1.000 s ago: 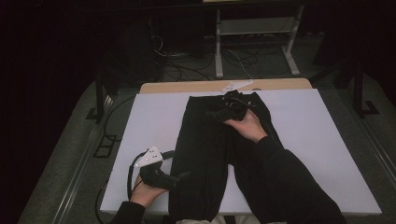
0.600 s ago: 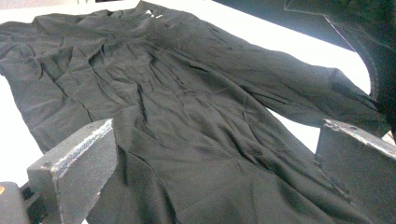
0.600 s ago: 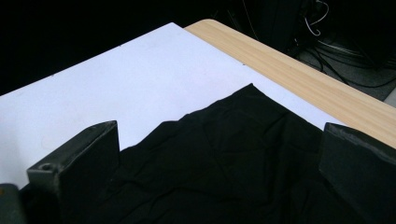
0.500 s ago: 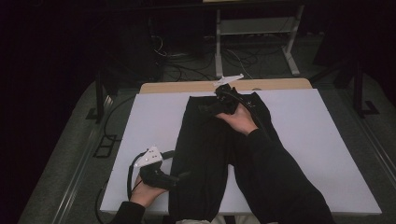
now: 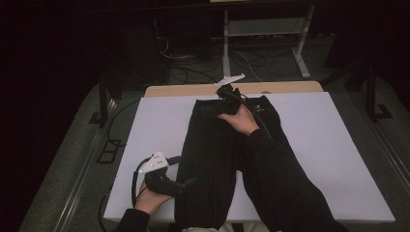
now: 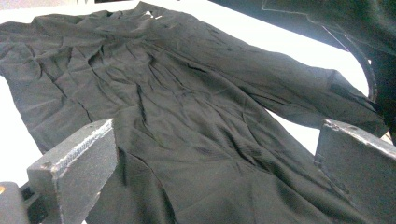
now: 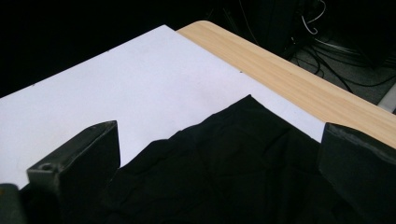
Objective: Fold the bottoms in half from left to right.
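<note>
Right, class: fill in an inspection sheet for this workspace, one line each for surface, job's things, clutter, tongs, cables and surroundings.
Surface: flat white board on a light wooden table.
Job's things: black fabric trousers laid lengthwise, wrinkled.
Clutter: nothing seen.
Tongs: left tongs open at the near trouser leg; right tongs open over the far end.
Cables: black cable loops from the left tongs; loose wires on the floor.
Surroundings: dark room, grey metal frame behind.

Dim lab/rig rm: white-topped table point(image 5: 145, 145), floor cables point(image 5: 183, 63), metal stand point(image 5: 263, 34).
</note>
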Available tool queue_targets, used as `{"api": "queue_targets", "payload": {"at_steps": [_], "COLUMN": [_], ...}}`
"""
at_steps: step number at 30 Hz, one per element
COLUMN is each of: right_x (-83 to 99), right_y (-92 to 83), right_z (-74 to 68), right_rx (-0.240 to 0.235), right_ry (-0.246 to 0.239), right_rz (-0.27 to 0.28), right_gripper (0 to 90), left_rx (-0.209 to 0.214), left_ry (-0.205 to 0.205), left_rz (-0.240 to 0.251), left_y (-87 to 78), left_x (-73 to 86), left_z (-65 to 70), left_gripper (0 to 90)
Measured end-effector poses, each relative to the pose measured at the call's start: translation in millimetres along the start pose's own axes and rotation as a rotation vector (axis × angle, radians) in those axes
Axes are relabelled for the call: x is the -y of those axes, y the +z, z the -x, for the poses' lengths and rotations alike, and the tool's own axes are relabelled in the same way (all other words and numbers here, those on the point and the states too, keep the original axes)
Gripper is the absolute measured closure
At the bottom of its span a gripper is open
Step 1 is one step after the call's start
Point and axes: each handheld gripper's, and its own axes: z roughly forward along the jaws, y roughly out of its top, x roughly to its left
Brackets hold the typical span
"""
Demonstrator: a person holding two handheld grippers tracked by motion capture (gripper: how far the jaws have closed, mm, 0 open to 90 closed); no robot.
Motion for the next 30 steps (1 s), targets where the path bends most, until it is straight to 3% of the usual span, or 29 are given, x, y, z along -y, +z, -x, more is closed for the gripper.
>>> {"api": "queue_targets", "payload": {"at_steps": [14,30], "right_x": [-13.7,-28.2], "right_y": [18.8,46.7], "right_z": [2.5,-4.4], "right_rx": [0.023,0.058], "right_ry": [0.030,0.039], "right_rz": [0.018,0.027], "right_gripper": [0.0,0.0], "left_rx": [0.000,0.001], "left_ry": [-0.001,-0.004], "left_rz": [0.002,0.010], "left_y": [-0.7,-1.7], "left_x": [0.1,0.2], "left_z": [0.0,0.3], "left_gripper": [0.0,0.0]}}
